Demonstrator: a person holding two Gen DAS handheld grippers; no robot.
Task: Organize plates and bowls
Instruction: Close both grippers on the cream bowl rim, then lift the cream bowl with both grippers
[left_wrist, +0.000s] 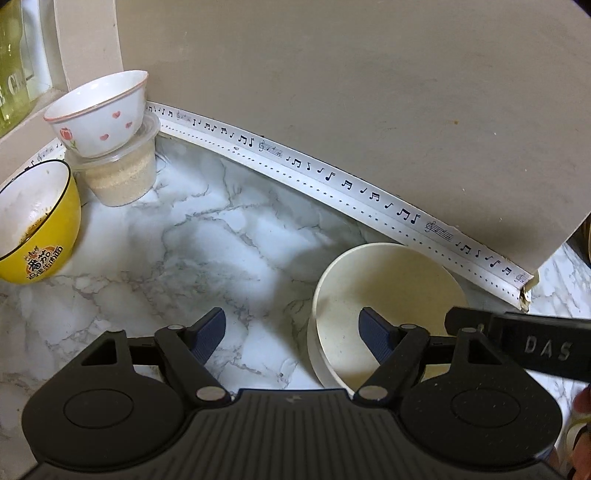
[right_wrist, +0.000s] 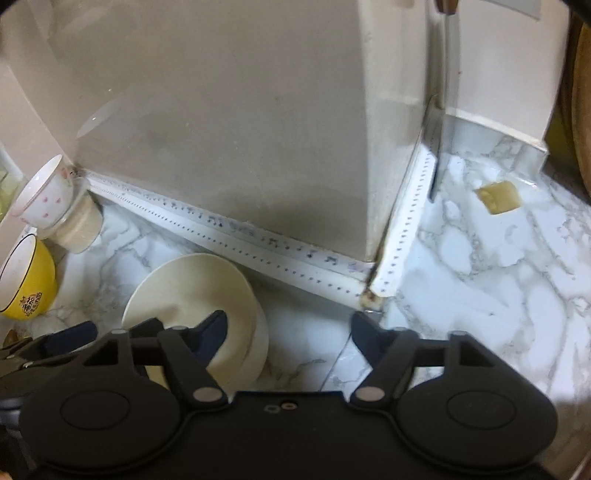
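One marble-patterned bench (left_wrist: 207, 240) carries everything before you, backed by one beige wall panel (left_wrist: 332, 110) edged with one white strip printed with music notes (left_wrist: 332, 177).

Bowls, three counted. One cream bowl (left_wrist: 388, 295), plain and wide, appears to sit nested in a second of the same colour, though you cannot be sure of that; it stands on the bench near the strip's broken end. One yellow bowl (left_wrist: 40, 229), white inside with brownish residue and printed characters on its side, stands at the far left. One white bowl (left_wrist: 99, 110) with red hearts, a pink rim and a flower, sits tilted on top of one clear plastic tub (left_wrist: 122, 177) holding a pale grainy filling.

Grippers, two. Your left gripper (left_wrist: 291, 339) stands open, its right finger (left_wrist: 376, 339) over the inside of the cream bowl, its left finger over bare bench, the rim between them and not clamped. Your right gripper (right_wrist: 288, 336) also stands open, its left finger (right_wrist: 212, 338) over the same bowl from the other side, nothing clamped.

One small tan piece (right_wrist: 498, 197) lies on the bench to the right, well apart.
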